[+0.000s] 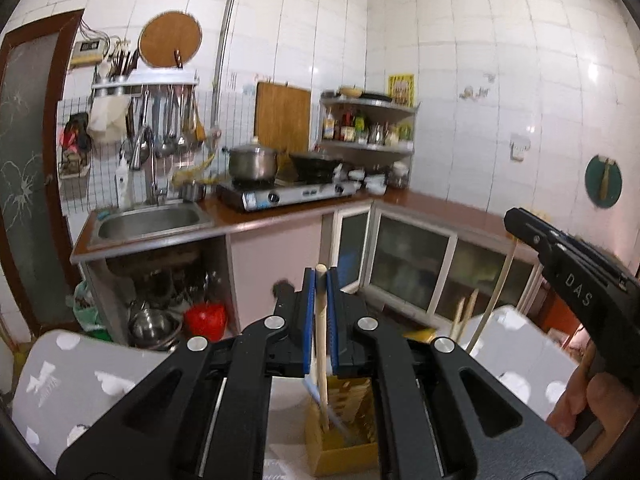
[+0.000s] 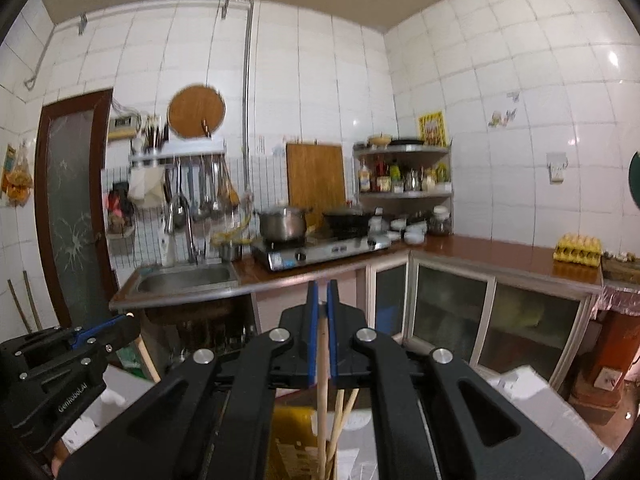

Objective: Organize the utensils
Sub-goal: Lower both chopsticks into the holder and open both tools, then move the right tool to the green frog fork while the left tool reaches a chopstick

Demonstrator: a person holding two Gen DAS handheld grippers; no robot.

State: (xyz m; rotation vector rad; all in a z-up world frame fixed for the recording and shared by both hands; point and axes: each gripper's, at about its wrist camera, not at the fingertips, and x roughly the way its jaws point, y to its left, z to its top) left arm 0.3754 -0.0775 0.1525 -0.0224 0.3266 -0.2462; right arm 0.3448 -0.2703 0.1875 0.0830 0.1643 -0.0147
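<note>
My left gripper (image 1: 320, 280) is shut on a pale wooden stick (image 1: 321, 344), a chopstick or utensil handle. The stick stands upright, with its lower end inside a yellow cardboard box (image 1: 340, 446) on the white table (image 1: 80, 376). My right gripper (image 2: 321, 292) is shut on another pale wooden stick (image 2: 322, 392), also upright, above a yellow box (image 2: 292, 440). Two more thin sticks (image 2: 344, 416) lean beside it. The right gripper shows at the right of the left wrist view (image 1: 516, 220). The left gripper shows at the lower left of the right wrist view (image 2: 120, 322).
A kitchen counter (image 2: 480, 250) runs along the tiled walls with a sink (image 1: 152, 222), a gas stove (image 1: 288, 194) with a steel pot (image 1: 252, 162) and a wok, hanging ladles (image 1: 172, 124), a corner spice shelf (image 1: 368, 128) and an egg carton (image 2: 578, 248). Pots and a red bag sit under the sink.
</note>
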